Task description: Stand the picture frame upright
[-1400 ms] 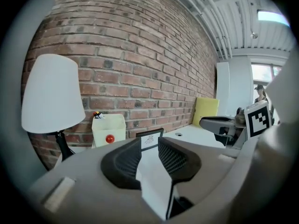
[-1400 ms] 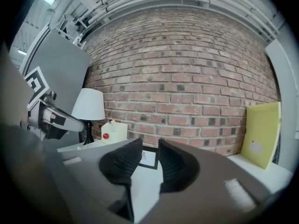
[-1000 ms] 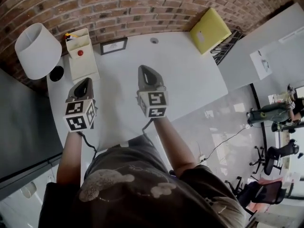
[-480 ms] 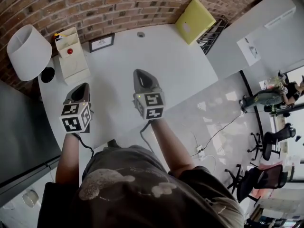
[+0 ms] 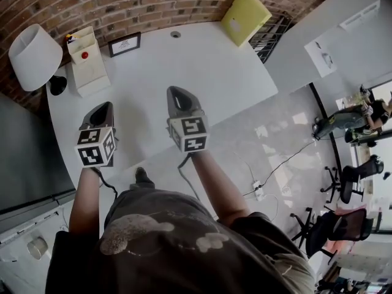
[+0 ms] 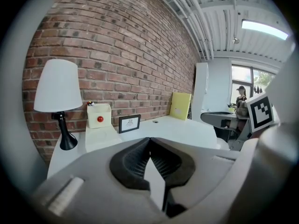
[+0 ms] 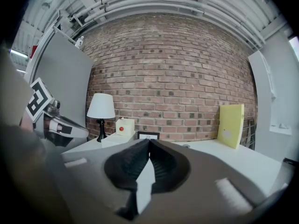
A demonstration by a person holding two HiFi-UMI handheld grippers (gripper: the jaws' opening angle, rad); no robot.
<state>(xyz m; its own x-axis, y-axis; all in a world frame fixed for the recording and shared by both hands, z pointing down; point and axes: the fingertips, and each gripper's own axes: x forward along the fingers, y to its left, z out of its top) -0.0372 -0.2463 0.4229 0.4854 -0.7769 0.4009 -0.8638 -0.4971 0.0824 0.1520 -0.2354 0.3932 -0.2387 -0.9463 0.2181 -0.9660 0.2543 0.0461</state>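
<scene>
The frame point(image 5: 124, 44) is standing upright at the back of the table point(image 5: 202, 84), close to the brick wall point(image 5: 141, 5) and facing the person. In the left gripper view it point(image 6: 129, 123) is showing a dark border round a pale print. Just to its left, a cream box point(image 5: 86, 63) with a red dot is sitting on the table, and beyond that a lamp point(image 5: 33, 57) with a white shade is occupying the corner. To the frame's right a small round hole point(image 5: 176, 34) is showing in the tabletop, and further right a yellow board point(image 5: 245, 16) is leaning against the wall.

Both grippers are hovering over the near part of the table, well apart from the frame. The left gripper point(image 5: 105, 106) is keeping its jaws pressed together with nothing between them, as its own view point(image 6: 149, 141) shows. The right gripper point(image 5: 174, 90) is likewise holding its jaws closed and empty point(image 7: 148, 143).

The tabletop is lying white and plain. A grey panel point(image 5: 24, 146) is standing along its left side. To the right, a glossy grey floor point(image 5: 275, 139) is carrying a cable point(image 5: 288, 164), and office chairs point(image 5: 352, 185) are standing further off. A second white desk point(image 5: 318, 41) is filling the upper right. Overhead, pipes point(image 6: 205, 27) are running along the ceiling and a strip light point(image 6: 264, 29) is glowing.
</scene>
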